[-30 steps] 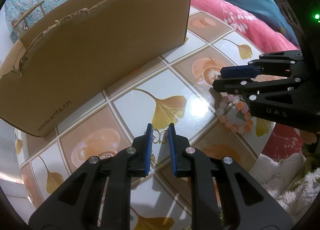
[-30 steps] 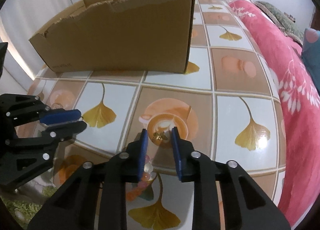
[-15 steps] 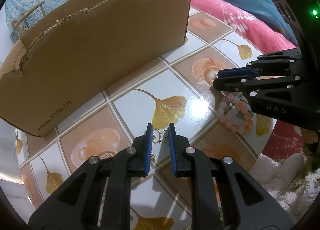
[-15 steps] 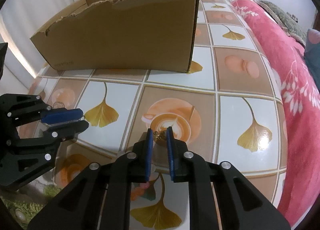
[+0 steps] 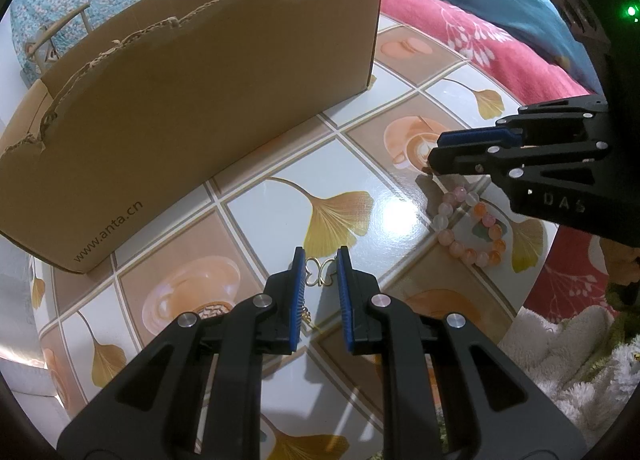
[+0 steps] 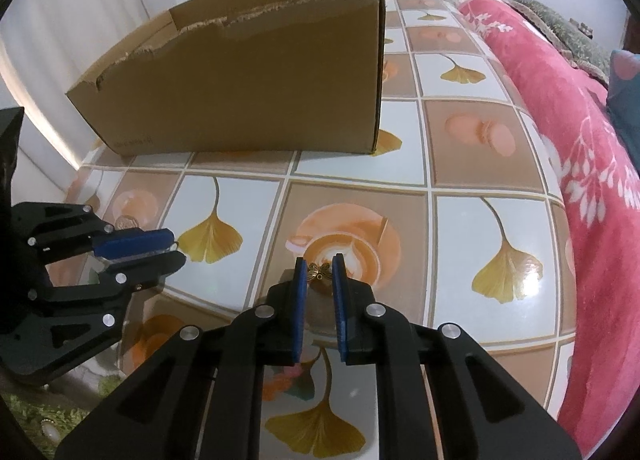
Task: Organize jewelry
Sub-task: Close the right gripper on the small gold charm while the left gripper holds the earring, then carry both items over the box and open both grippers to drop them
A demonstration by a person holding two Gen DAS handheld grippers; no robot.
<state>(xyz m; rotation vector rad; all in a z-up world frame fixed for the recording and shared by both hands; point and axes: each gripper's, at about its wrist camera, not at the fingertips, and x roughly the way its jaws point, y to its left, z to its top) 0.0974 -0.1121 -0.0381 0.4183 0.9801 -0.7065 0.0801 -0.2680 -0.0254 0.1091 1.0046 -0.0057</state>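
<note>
Pinching a bronze butterfly charm (image 6: 319, 271); right gripper (image 6: 319, 274).

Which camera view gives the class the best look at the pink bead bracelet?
The left wrist view: the bead bracelet lies mostly exposed on the table. In the right wrist view only blurred beads show behind the right gripper.
</note>
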